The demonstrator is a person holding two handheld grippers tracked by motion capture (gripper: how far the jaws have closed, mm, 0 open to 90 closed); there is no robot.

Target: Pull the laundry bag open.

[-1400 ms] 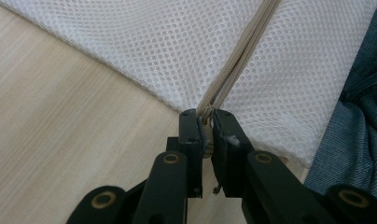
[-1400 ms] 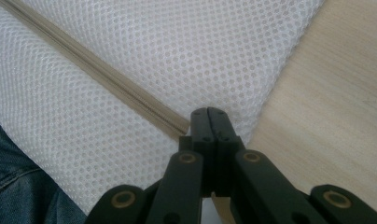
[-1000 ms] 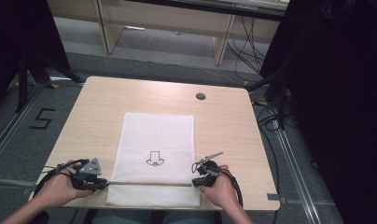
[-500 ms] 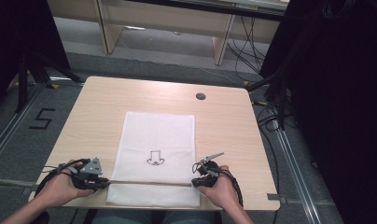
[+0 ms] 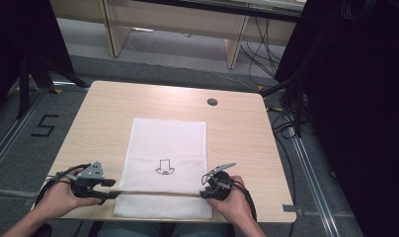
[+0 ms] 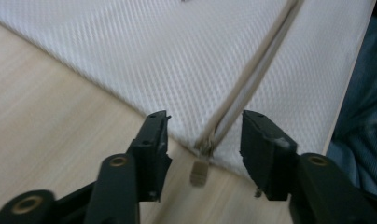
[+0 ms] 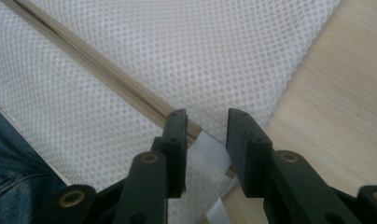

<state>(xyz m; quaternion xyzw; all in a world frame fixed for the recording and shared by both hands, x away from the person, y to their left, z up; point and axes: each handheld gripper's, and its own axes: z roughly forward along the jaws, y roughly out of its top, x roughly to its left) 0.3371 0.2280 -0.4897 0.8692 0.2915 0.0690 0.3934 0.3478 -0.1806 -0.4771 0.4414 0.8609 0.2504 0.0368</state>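
Tongs, left (image 6: 203,135): jaws parted, astride the zipper pull at the bag's left edge, gripping nothing; seen at the near left of the surface in the high view (image 5: 110,189)
Tongs, right (image 7: 206,140): jaws parted over the zipper's other end, where a white fabric tab lies between them, not pinched; near right in the high view (image 5: 203,187)
Surface (image 5: 113,108): pale wood, a round dark grommet (image 5: 212,101) toward its far side
Mesh bag (image 5: 168,143): white, flat, centred, its near end overhanging the near edge; small black drawing (image 5: 164,167) on it
Zipper (image 5: 158,193): tan, running crosswise between both tongs
Zipper pull (image 6: 199,169): tan, resting on the wood just off the bag's edge
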